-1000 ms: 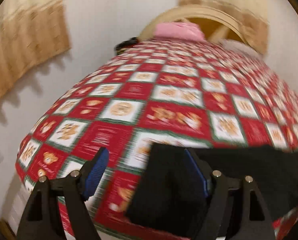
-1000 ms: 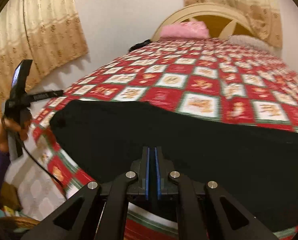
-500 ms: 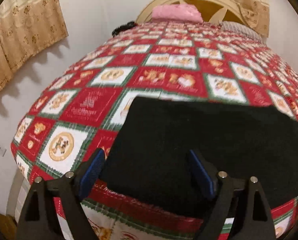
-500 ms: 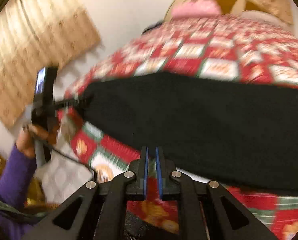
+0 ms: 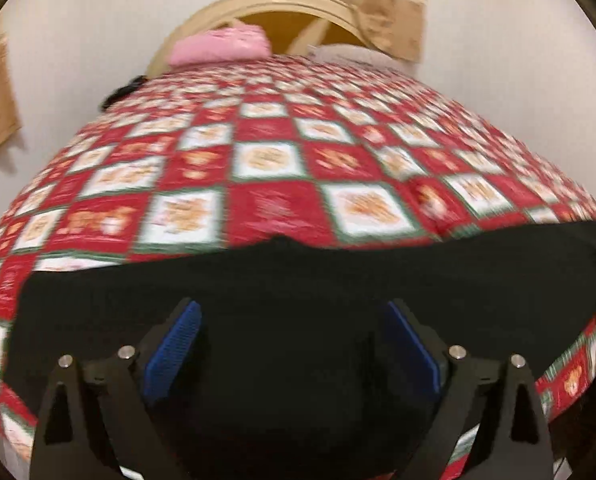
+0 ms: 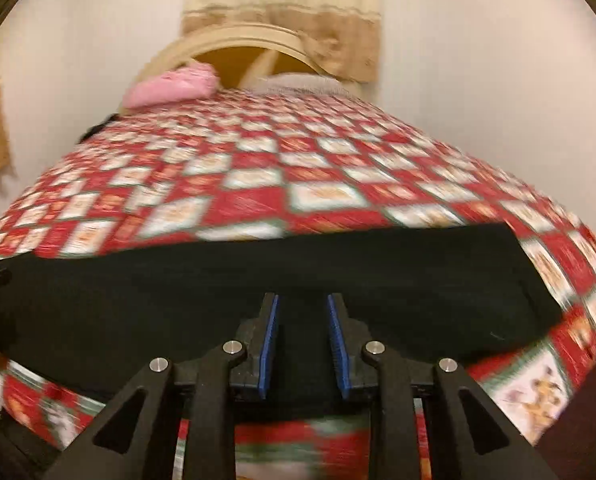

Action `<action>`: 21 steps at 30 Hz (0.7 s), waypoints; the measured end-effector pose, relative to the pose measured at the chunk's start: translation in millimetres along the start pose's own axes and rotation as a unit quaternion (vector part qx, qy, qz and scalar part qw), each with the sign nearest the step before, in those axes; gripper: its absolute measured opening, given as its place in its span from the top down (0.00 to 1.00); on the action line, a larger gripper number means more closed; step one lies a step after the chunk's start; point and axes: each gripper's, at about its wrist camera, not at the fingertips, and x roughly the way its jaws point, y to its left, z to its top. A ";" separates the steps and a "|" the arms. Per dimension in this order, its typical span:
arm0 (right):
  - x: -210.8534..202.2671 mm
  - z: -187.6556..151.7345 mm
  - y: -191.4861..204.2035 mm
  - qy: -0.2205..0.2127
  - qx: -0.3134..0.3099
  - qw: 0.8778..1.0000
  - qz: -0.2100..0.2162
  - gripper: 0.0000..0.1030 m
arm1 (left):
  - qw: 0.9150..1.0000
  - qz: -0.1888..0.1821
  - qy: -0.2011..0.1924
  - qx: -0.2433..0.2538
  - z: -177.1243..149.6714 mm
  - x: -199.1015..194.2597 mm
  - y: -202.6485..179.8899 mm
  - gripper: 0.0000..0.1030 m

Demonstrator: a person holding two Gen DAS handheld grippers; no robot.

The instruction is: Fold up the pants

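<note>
Black pants [image 5: 298, 280] lie flat in a long band across the near edge of the bed, also the dark strip of pants [image 6: 237, 280] in the right wrist view. My left gripper [image 5: 293, 332] hovers over the cloth with its blue pads spread wide, still opening, nothing pinched between them. My right gripper [image 6: 302, 328] is above the middle of the pants, its jaws parting with a narrow gap, and no fabric is visibly caught in them. Both views are motion-blurred.
The bed wears a red, white and green checked cover [image 5: 281, 168]. A pink pillow [image 5: 221, 46] and a cream headboard [image 5: 281, 0] stand at the far end. White walls and beige curtains [image 6: 281, 12] surround the bed.
Both grippers swung sideways along the bed edge toward the pants' middle. The right gripper went from shut to slightly parted; the left spread wider. The person's hand left the right view.
</note>
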 end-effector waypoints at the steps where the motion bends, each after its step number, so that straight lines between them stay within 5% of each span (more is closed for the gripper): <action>1: 5.6 -3.6 -14.6 0.016 0.009 1.000 -0.003 0.74 | 1.000 -0.001 0.010 0.012 -3.5 5.7 -9.8 0.07; 3: -4.1 -6.3 -36.9 0.001 0.036 0.999 0.035 0.74 | 0.999 0.009 0.028 0.028 -11.5 14.5 -19.7 0.07; 9: -56.8 -8.3 -109.6 -0.090 0.147 0.984 -0.047 0.70 | 1.000 0.014 0.018 0.001 -23.9 13.1 -13.6 0.02; 14: -53.8 -15.4 -152.4 -0.080 0.231 0.967 -0.072 0.70 | 1.000 0.030 0.004 0.000 -27.9 13.9 -20.2 0.00; 21: -22.0 -13.5 -156.1 -0.040 0.241 0.968 -0.055 0.76 | 1.000 0.026 0.007 -0.003 -27.5 17.0 -18.9 0.00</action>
